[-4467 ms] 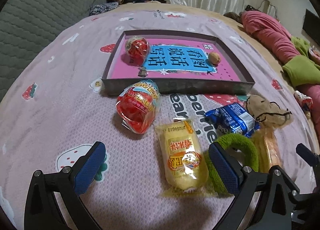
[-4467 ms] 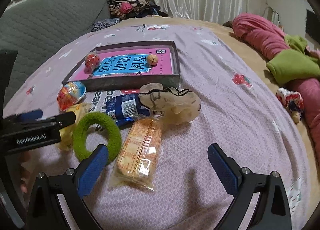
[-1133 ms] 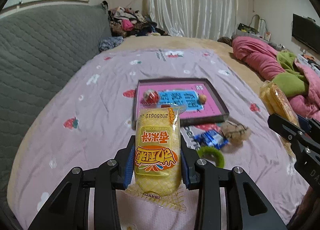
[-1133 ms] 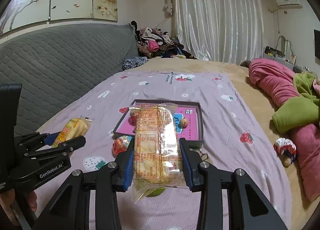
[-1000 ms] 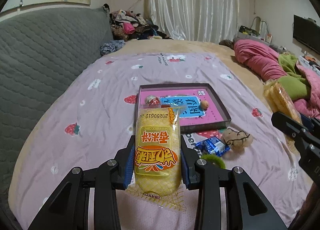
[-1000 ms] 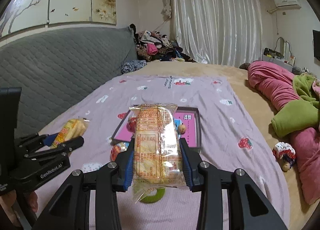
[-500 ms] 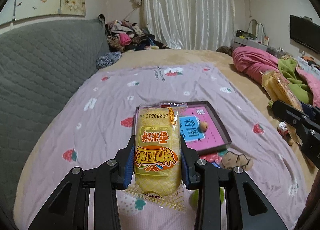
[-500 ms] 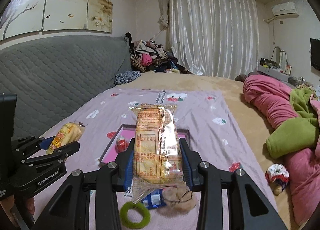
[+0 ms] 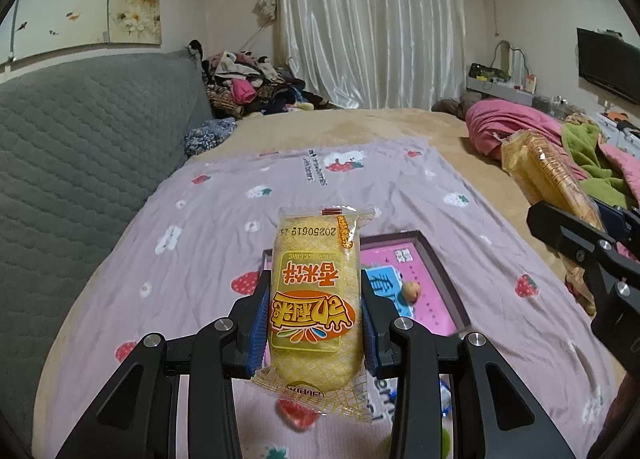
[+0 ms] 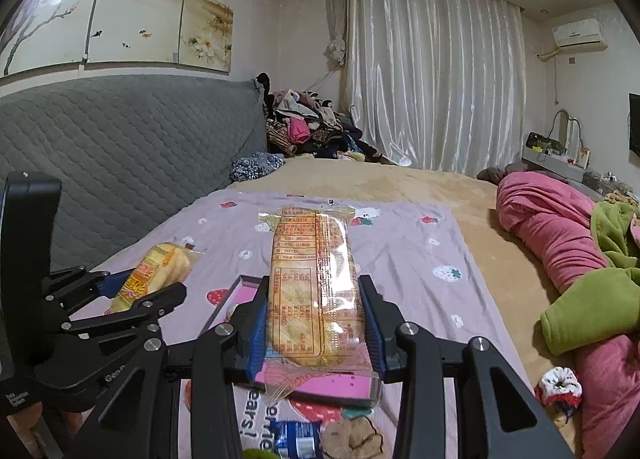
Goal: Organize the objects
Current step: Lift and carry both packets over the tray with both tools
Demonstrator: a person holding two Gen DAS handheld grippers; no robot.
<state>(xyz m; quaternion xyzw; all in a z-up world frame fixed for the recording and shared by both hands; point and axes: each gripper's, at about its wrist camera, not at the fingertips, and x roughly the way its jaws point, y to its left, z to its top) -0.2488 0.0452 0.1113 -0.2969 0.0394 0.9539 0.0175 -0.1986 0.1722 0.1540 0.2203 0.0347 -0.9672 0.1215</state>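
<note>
My left gripper (image 9: 315,323) is shut on a yellow rice cake packet (image 9: 314,291) and holds it high above the bed. My right gripper (image 10: 316,327) is shut on a clear cracker packet (image 10: 314,291), also lifted. The cracker packet also shows in the left wrist view (image 9: 548,179), and the yellow packet in the right wrist view (image 10: 154,271). Below lies a shallow grey tray (image 9: 444,271) with a pink and blue book inside and a small round nut (image 9: 411,291) on it. Much of the tray is hidden behind the packets.
A pink strawberry-print sheet (image 9: 224,227) covers the bed. A grey quilted headboard (image 9: 80,131) runs along the left. Pink and green bedding (image 10: 580,259) is piled at the right. A blue packet (image 10: 298,439) and a beige hair clip (image 10: 352,439) lie below the tray.
Both grippers have risen further and tilted up with their packets. The bed objects have slid down and mostly out of view. Both grips are unchanged.
</note>
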